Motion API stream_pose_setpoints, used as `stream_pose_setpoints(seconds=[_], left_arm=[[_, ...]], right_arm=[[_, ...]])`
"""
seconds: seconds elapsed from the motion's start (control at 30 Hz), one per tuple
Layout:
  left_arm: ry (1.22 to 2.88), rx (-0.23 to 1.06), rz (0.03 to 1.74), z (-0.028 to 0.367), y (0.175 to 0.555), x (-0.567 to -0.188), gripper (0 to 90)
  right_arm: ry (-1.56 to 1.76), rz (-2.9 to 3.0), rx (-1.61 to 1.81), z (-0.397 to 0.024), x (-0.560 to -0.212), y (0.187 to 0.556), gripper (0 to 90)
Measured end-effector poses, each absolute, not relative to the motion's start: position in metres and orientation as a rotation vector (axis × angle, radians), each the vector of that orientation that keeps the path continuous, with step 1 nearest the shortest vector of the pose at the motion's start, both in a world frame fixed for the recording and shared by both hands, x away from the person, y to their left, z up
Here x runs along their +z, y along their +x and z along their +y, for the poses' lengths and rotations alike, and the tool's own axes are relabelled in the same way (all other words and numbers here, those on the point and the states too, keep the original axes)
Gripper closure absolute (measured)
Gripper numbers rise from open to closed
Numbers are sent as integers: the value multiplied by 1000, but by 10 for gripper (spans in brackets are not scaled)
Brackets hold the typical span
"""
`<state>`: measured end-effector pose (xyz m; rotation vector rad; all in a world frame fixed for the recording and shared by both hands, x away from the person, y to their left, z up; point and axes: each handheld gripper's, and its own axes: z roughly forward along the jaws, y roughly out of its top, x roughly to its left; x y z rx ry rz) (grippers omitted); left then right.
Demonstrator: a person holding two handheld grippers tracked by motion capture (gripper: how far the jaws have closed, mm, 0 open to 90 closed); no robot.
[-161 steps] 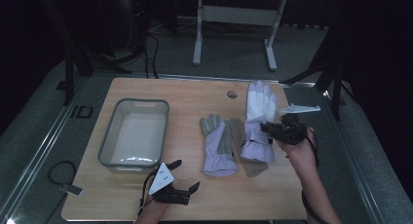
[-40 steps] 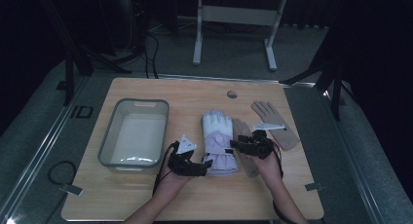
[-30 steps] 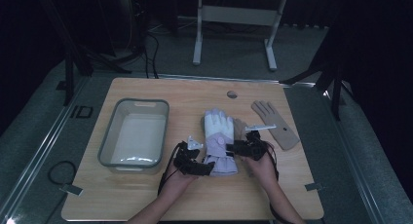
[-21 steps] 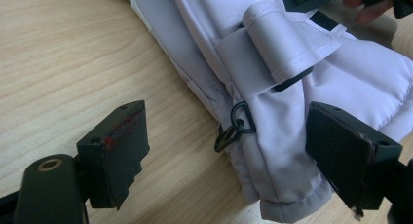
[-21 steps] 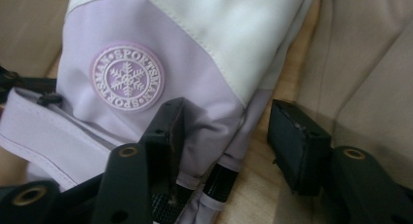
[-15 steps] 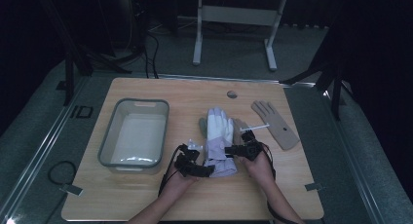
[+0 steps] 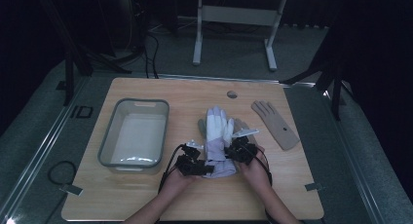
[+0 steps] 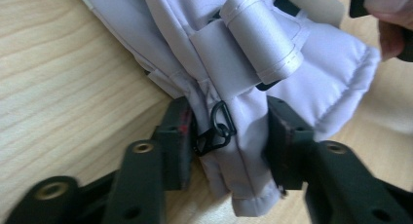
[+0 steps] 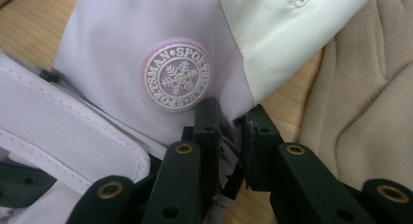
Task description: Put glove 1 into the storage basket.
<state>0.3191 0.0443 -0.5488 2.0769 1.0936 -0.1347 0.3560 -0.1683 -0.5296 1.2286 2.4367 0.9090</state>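
Near the table's front edge, both grippers have just been closing; left gripper and right gripper now pinch the lavender glove's cuff sides, so lifting looks ready.

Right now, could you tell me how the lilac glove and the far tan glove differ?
The lilac glove is padded, with a snowflake badge; the tan glove is thin and plain. The lilac glove is pinched by both grippers; the tan glove lies untouched. Both lie flat on the table, fingers pointing away.
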Motion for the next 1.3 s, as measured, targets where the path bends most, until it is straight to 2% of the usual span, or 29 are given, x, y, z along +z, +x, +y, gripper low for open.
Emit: stream_pose_setpoints(seconds=[0.2, 0.43, 1.3], left_arm=[[2098, -107, 1068, 43, 317, -546, 708], [2108, -93, 1056, 43, 316, -542, 749], [2151, -56, 996, 71, 325, -483, 755]], right_arm=[[1153, 2391, 866, -160, -529, 348, 804], [1172, 2374, 900, -163, -528, 347, 815], [1159, 2318, 1032, -147, -474, 346, 816]])
